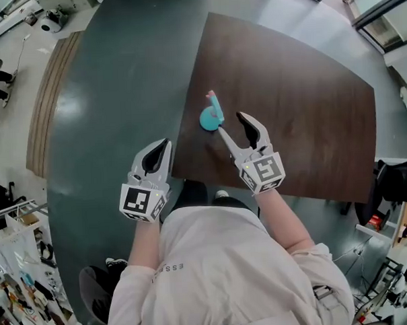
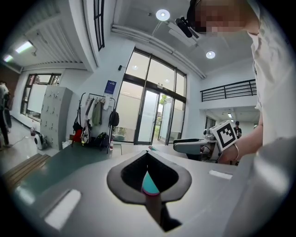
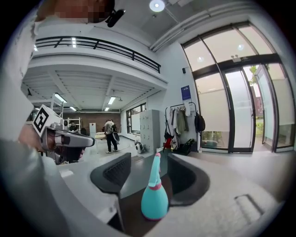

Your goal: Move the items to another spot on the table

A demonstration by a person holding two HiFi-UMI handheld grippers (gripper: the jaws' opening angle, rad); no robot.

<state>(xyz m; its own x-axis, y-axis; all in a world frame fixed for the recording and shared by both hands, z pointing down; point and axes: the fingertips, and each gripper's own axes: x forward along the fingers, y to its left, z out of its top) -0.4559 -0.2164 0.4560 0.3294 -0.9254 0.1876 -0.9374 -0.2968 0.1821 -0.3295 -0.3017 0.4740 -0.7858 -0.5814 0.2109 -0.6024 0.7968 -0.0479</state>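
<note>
A teal bulb-shaped item [image 1: 210, 116] with a pink ring and a long pink-tipped nozzle stands upright near the front left corner of the dark brown table [image 1: 302, 100]. My right gripper [image 1: 233, 123] is open right behind it. In the right gripper view the teal item [image 3: 154, 199] stands between the spread jaws of the right gripper [image 3: 150, 163], and neither pad touches it. My left gripper [image 1: 164, 146] is shut and empty, off the table's left edge over the floor. In the left gripper view the left gripper [image 2: 147, 153] has its tips together, and a piece of the teal item [image 2: 149, 184] shows through the jaw opening.
The table's front left corner [image 1: 177, 172] lies between the two grippers. Grey-green floor [image 1: 113, 95] surrounds the table, with a curved wooden strip [image 1: 49, 98] at the left. In the left gripper view, the right gripper's marker cube [image 2: 224, 134] shows at the right.
</note>
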